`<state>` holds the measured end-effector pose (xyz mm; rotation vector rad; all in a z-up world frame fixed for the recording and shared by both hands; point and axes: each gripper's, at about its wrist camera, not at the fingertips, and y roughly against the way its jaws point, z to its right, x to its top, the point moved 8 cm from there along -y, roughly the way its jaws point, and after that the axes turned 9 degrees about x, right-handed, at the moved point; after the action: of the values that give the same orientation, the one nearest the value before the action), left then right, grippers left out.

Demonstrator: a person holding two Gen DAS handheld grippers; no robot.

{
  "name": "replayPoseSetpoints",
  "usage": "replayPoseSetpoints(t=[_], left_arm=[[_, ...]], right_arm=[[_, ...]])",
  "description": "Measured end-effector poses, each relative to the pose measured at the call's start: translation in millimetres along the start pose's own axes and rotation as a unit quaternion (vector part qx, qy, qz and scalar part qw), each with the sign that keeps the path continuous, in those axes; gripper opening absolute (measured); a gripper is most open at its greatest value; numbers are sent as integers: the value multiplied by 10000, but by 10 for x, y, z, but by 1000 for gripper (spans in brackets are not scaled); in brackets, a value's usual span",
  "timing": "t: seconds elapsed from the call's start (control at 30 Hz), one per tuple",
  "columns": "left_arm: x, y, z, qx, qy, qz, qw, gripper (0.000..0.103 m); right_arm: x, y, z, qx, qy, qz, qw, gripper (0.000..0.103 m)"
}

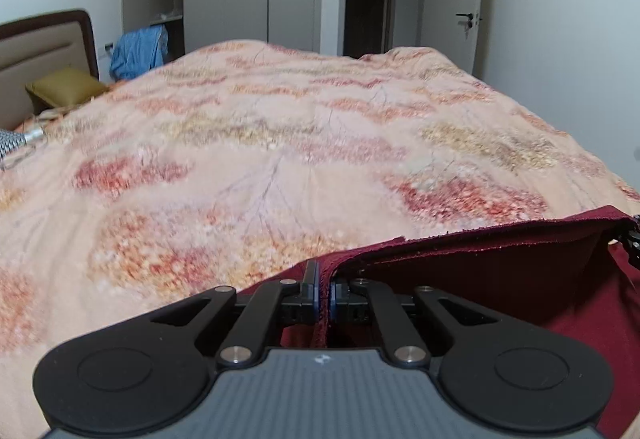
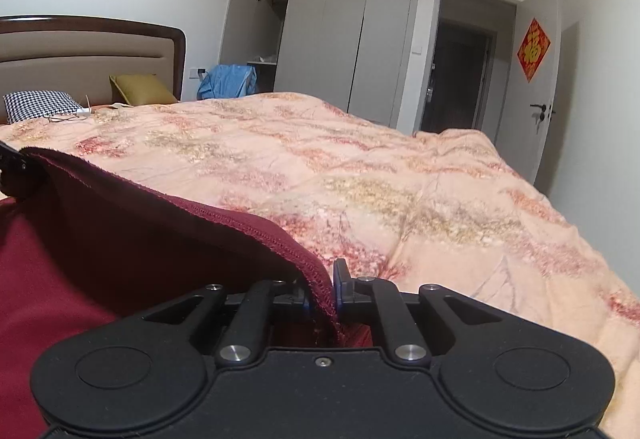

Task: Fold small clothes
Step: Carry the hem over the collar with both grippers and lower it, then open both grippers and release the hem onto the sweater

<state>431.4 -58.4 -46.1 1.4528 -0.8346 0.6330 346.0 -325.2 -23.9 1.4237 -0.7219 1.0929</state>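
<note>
Closest to us, our left gripper [image 1: 324, 289] is clamped on the hemmed edge of the dark red garment [image 1: 500, 267], and our right gripper [image 2: 333, 285] pinches the same edge farther along, its jaws a little wider around the thicker stitched hem. The held edge runs crosswise between the two grippers, taut, so the cloth's long axis spans from one hand to the other, and the rest of the garment hangs below and behind them. Both hands seem equally placed on it. Ahead of both grippers lies the flowered quilt [image 2: 400, 175] of the bed, bare of clothing, where we judge the garment should be laid. Beyond stand a headboard [image 2: 92, 51] and wardrobe [image 2: 340, 31].
</note>
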Motion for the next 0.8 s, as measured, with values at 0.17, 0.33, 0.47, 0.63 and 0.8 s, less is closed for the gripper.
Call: replayPoseSetpoints(t=[0.17,0.33,0.47,0.63,0.8], left_arm=[[-84,-218,7,4,130,-273,9995,5],[-132,-290,-7,-10,291,-444,9986,11],[-111,-260,-24,116,337,-397,9986,72],[-95,-174,19,173,325,-226,9991,94],[-79,-121,171,206,213,179,9994,103]], right_arm=[[-66,-145,75,18,-9,-139,9999,19],[-111,-177,125,-21,-82,-178,9998,50],[-100,-155,142,-6,-155,-135,9998,103],[-69,-90,98,-8,15,-69,10000,102],[-40,-135,17,16,295,-55,9995,102]])
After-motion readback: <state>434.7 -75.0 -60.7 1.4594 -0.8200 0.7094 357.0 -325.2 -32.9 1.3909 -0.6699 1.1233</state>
